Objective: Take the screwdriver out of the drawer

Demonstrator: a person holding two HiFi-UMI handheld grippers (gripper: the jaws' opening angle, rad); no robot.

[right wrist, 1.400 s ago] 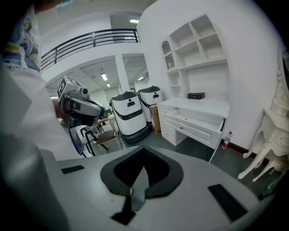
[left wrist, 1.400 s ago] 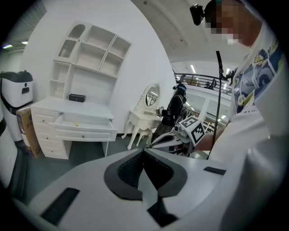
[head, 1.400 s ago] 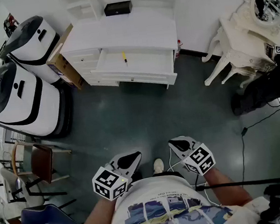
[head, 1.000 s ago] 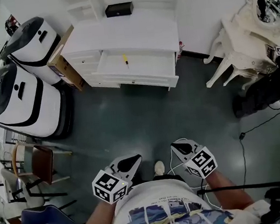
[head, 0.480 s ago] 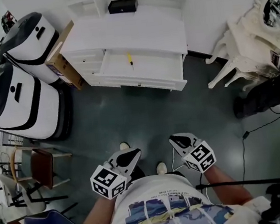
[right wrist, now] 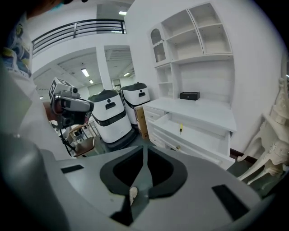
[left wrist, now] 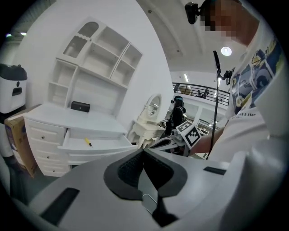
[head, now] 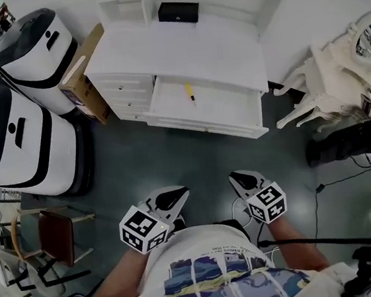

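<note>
Only one bit of lettering can be read: small print on the person's shirt (left wrist: pixel 253 90), seen in the left gripper view, ending in "a star" (its first letters stay unclear).

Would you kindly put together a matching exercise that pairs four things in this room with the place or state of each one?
Column one:
1. screwdriver
2. black box
3. cardboard box
4. left gripper

Column two:
A. on top of the desk, at the back
B. lying in the open drawer
C. jaws together, holding nothing
D. between the desk and a white machine

Pairs: 1-B, 2-A, 3-D, 4-C
</note>
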